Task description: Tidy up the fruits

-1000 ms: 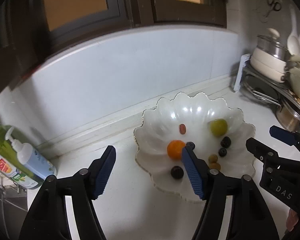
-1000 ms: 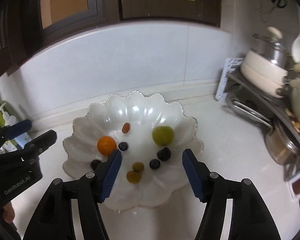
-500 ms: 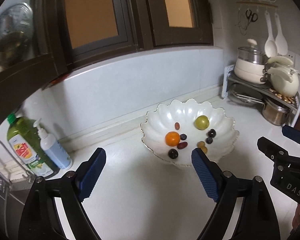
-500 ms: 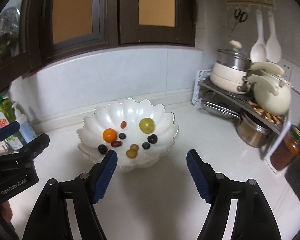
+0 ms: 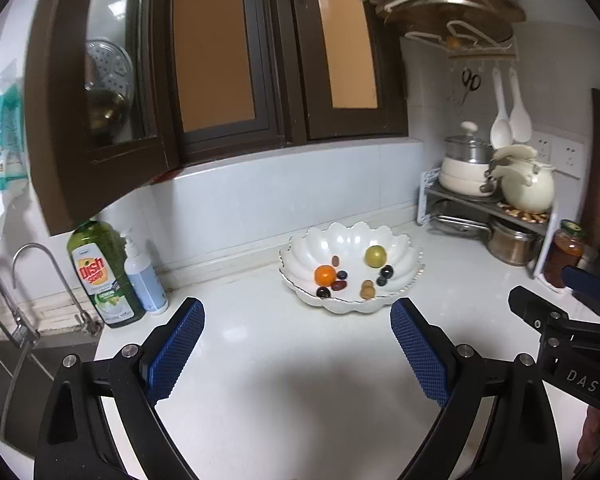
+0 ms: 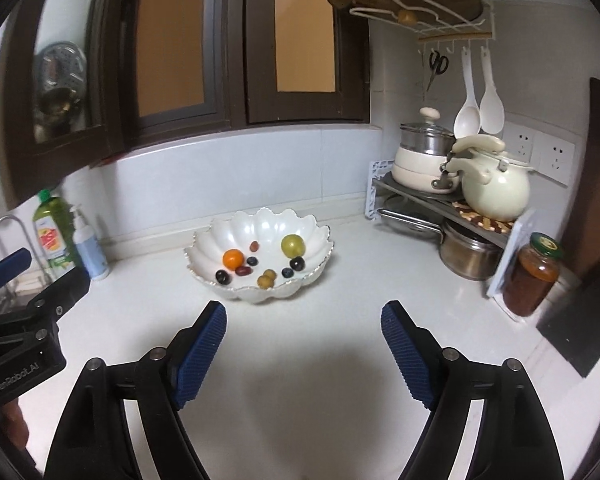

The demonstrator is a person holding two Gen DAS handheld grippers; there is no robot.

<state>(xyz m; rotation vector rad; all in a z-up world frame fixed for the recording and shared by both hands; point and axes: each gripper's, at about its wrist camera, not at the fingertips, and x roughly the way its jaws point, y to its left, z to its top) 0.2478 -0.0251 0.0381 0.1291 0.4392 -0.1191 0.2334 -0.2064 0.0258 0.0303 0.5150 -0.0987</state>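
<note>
White counter [image 5: 284, 360]; fruit bowl [image 5: 404, 248] well beyond both grippers' empty fingers [image 5: 178, 342].

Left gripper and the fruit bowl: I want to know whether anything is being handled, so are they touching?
Apart. The left wrist view shows bare counter between the open left gripper and the fruit bowl.

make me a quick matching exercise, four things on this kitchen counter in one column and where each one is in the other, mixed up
Things:
1. orange fruit
2. kettle
3. jar
4. dish soap bottle

Places:
A. on the counter by the rack's near end
B. in the white scalloped bowl
C. beside the faucet
D. on top of the metal rack

Pairs: 1-B, 2-D, 3-A, 4-C
</note>
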